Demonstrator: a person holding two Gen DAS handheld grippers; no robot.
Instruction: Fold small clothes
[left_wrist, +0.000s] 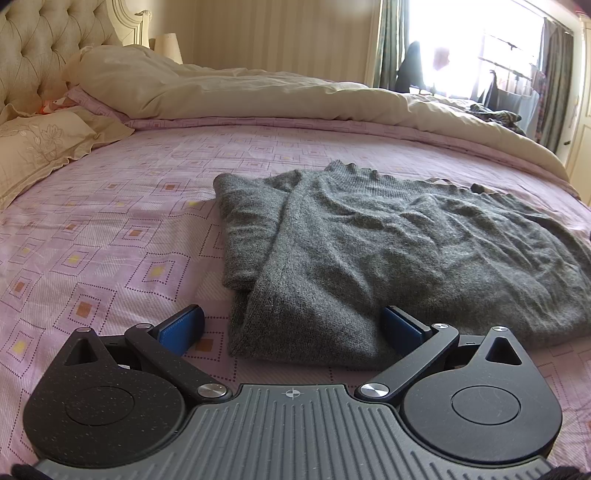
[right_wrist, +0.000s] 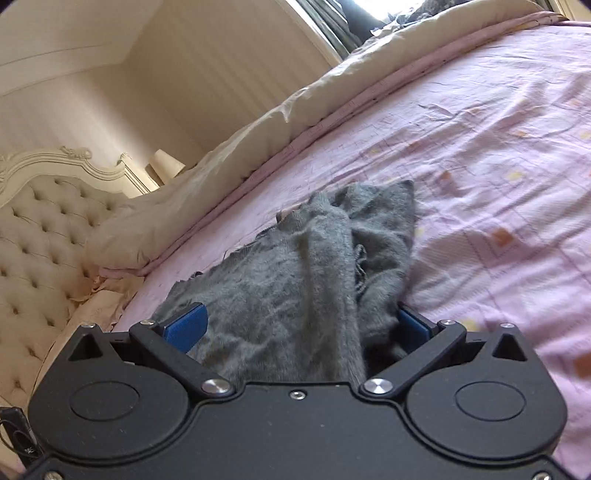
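left tongs spread at grey sweater hem | right tongs spread, knit bunched between | risk: snagging one layer, undoing sleeve fold on bed

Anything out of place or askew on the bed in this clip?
Only the grey sweater itself: its left sleeve is folded in neatly, but the right side lies bunched and rumpled on the pink sheet. No damage shows.
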